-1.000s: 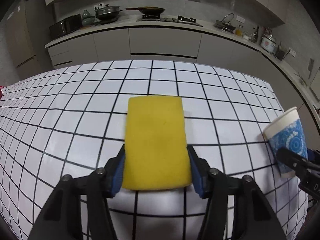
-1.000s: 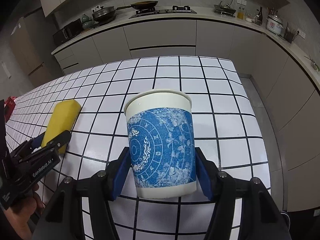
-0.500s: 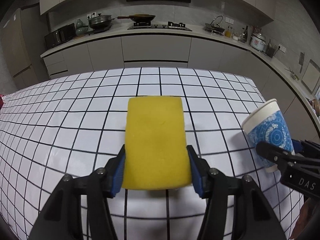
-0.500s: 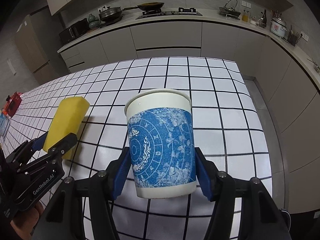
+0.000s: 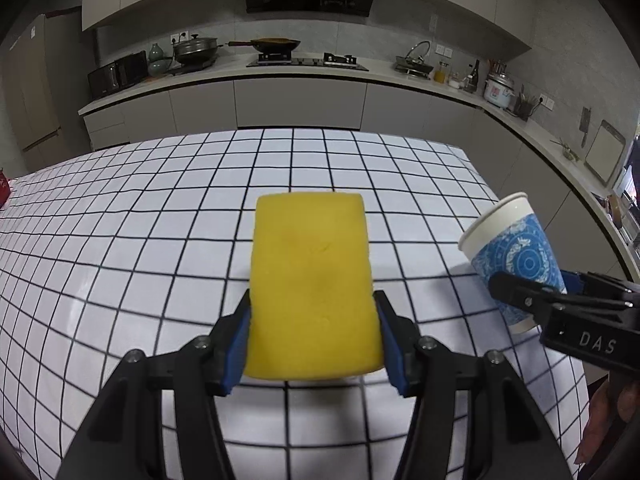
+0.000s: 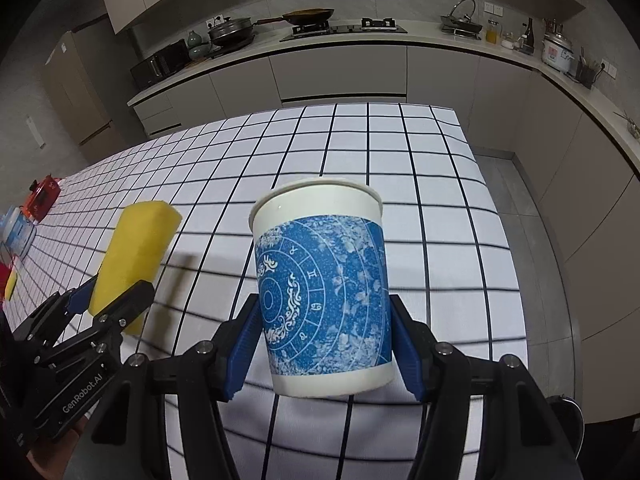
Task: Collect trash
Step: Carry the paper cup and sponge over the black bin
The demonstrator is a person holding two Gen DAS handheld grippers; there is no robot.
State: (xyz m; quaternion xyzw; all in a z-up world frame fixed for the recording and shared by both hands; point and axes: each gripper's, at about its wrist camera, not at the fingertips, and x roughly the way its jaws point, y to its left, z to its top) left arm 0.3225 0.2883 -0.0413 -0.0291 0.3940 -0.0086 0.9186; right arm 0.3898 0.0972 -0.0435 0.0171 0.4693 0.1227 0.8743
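Observation:
A yellow sponge [image 5: 312, 284] is clamped flat between the blue pads of my left gripper [image 5: 314, 336], held in the air above the checked tablecloth [image 5: 160, 240]. The same sponge [image 6: 134, 256] and left gripper [image 6: 108, 304] show at the left of the right wrist view. My right gripper [image 6: 324, 340] is shut on a white paper cup with a blue pattern [image 6: 324, 300], upright and lifted off the table. That cup [image 5: 512, 256] appears at the right of the left wrist view, leaning in the other gripper's fingers [image 5: 520, 296].
The table's right edge [image 6: 500, 240] drops to a grey floor. Kitchen counters with pans, a stove and a rice cooker [image 5: 498, 90] run along the back and right. A red object [image 6: 42, 196] and a small container [image 6: 16, 232] lie at the table's far left.
Both grippers have risen and drawn back over the table with the sponge and the cup still held; more of the kitchen and the table's far edge shows.

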